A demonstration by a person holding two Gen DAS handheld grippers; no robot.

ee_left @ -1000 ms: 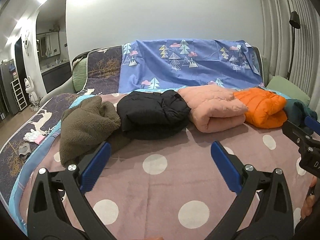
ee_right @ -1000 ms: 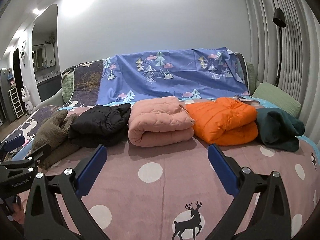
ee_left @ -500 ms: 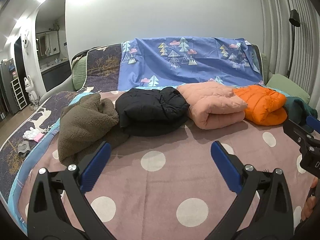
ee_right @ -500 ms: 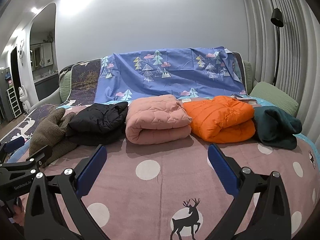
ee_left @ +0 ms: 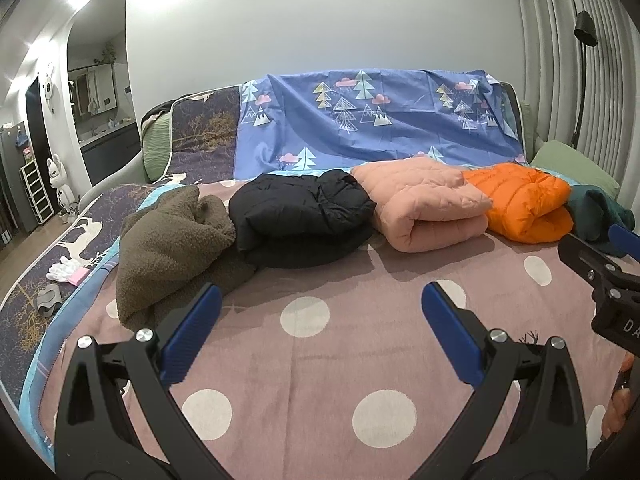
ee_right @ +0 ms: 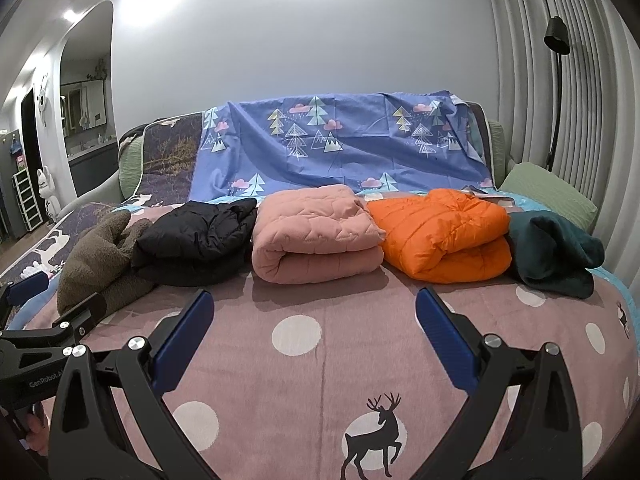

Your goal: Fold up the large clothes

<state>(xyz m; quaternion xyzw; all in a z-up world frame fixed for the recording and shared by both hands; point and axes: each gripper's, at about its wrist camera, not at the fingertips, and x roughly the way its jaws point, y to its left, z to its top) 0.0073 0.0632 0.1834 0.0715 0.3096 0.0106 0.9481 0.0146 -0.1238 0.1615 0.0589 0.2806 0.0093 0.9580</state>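
Observation:
Several large garments lie in a row across the bed. From left: a rumpled brown fleece (ee_left: 168, 240) (ee_right: 100, 258), a folded black puffer jacket (ee_left: 304, 220) (ee_right: 200, 236), a folded pink quilted coat (ee_left: 424, 204) (ee_right: 316, 232), a folded orange puffer (ee_left: 528, 200) (ee_right: 444, 228) and a dark teal garment (ee_left: 596, 212) (ee_right: 556, 252). My left gripper (ee_left: 320, 304) hangs open and empty over the blanket, short of the black jacket. My right gripper (ee_right: 314, 308) is open too, holding nothing, in front of the pink coat.
A pink polka-dot blanket (ee_right: 320, 384) with a deer print covers the bed. A blue tree-print sheet (ee_right: 340, 148) drapes the headboard. A green pillow (ee_right: 548, 192) lies at far right, a floor lamp (ee_right: 556, 92) behind it. Small items (ee_left: 66, 272) lie at the bed's left edge.
Both views have shifted slightly, so the garments sit a little differently in frame. Both grippers stay open and nothing on the bed has moved.

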